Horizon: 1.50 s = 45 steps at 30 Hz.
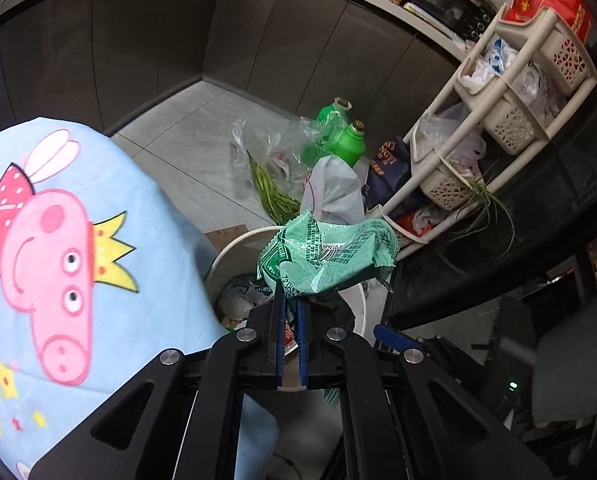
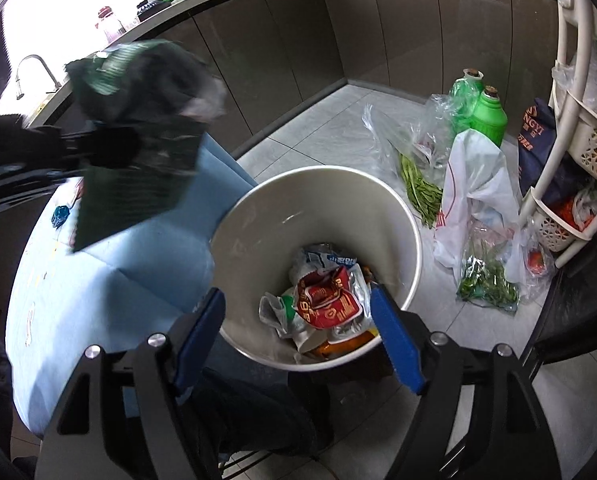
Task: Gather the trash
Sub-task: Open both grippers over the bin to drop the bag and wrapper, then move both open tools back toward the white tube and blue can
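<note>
Grey tiled floor (image 2: pixel 330 128), dark cabinets (image 2: pixel 378 32) behind; blue cloth on table (image 1: pixel 110 184) at left. One white bin (image 2: pixel 402 216) mid-frame, wrappers inside. Two green bottles (image 2: pixel 490 114), one rack (image 1: pixel 510 92) upper right. Left gripper (image 1: pixel 291 300) fingers pinched green wrapper (image 1: pixel 330 256) above bin. Right gripper (image 2: pixel 298 308) fingers wide, empty.

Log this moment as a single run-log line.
left tongs: shut on green wrapper | right tongs: open, nothing held, over white bin | bin: holds wrappers | phase: wrapper not yet dropped
</note>
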Each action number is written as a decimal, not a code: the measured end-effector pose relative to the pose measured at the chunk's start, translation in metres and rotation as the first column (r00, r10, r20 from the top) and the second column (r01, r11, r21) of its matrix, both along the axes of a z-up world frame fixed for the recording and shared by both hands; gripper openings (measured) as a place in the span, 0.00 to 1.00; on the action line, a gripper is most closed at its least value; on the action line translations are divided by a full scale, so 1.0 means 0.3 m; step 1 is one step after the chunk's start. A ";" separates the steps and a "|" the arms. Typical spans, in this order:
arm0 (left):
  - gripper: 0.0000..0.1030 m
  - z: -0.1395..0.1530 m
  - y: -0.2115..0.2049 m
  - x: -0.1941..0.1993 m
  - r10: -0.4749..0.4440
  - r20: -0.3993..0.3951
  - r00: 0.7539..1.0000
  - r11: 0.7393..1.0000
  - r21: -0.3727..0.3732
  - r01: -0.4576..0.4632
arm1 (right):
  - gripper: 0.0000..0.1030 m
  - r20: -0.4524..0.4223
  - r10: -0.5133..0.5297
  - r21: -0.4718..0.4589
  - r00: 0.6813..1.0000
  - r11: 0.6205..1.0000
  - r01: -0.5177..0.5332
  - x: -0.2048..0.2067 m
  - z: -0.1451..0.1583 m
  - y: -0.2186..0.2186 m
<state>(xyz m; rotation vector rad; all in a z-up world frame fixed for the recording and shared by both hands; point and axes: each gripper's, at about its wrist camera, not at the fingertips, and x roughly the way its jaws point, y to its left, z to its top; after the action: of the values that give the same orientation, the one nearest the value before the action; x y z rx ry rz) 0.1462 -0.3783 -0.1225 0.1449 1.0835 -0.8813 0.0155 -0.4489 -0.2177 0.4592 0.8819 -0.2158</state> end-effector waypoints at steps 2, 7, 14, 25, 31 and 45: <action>0.10 -0.019 -0.027 -0.006 -0.005 0.017 1.000 1.000 0.013 0.005 | 0.74 0.000 0.000 0.001 1.000 1.000 0.000 -0.002 -0.002 -0.003; 0.71 0.007 -0.009 0.001 0.073 0.101 0.992 0.997 -0.006 -0.073 | 0.77 -0.008 0.012 0.003 1.000 1.000 -0.012 0.000 -0.011 -0.003; 0.84 0.057 0.057 0.025 0.142 0.100 0.985 0.989 -0.059 -0.137 | 0.80 -0.001 0.018 0.006 1.000 1.000 -0.018 0.007 -0.006 0.010; 0.92 0.095 0.129 0.006 0.170 0.122 0.978 0.984 -0.068 -0.163 | 0.86 0.014 0.030 -0.012 0.999 0.999 -0.030 0.007 0.038 0.044; 0.92 0.146 0.236 -0.005 0.237 0.092 0.967 0.968 -0.102 -0.228 | 0.96 0.056 0.058 -0.032 0.997 0.998 -0.056 0.012 0.116 0.082; 0.92 0.194 0.641 -0.041 0.480 0.120 0.869 0.876 -0.021 -0.481 | 0.96 0.104 0.199 -0.094 0.974 0.977 -0.189 0.082 0.277 0.300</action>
<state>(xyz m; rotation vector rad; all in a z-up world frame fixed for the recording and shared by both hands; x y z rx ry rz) 0.1340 -0.1860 -0.0643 -0.0654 0.9492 -0.4096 0.0401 -0.3589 -0.1345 0.3018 0.7975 -0.0461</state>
